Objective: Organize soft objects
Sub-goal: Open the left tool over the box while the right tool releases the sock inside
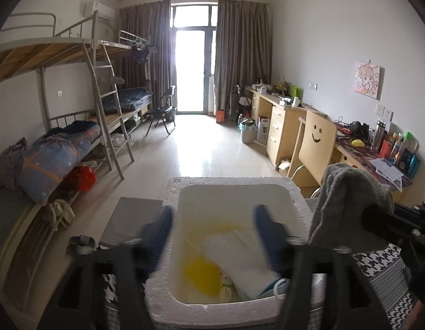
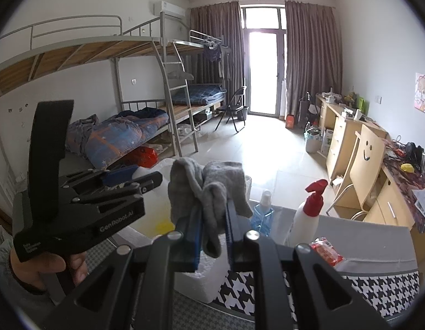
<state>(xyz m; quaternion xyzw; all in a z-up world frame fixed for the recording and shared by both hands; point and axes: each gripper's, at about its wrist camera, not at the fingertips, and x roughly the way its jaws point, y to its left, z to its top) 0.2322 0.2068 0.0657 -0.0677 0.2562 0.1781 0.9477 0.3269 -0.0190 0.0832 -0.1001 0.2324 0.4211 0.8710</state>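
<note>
A white foam box (image 1: 228, 185) stands on the table under my left gripper (image 1: 213, 220), which is open and empty above it, fingers blurred. Inside lie a folded white cloth (image 1: 239, 258) and a yellow cloth (image 1: 202, 276). My right gripper (image 2: 213, 209) is shut on a grey sock (image 2: 209, 189) and holds it in the air beside the box; the sock also shows in the left wrist view (image 1: 347, 192). In the right wrist view the left gripper (image 2: 130, 181) sits to the left over the foam box (image 2: 196, 277).
A blue spray bottle (image 2: 263, 214), a white bottle with red trigger (image 2: 308, 214) and a red packet (image 2: 326, 250) stand on the table with houndstooth cloth (image 2: 377, 286). Bunk beds (image 2: 116, 126) line the left, desks and a chair (image 2: 369, 162) the right.
</note>
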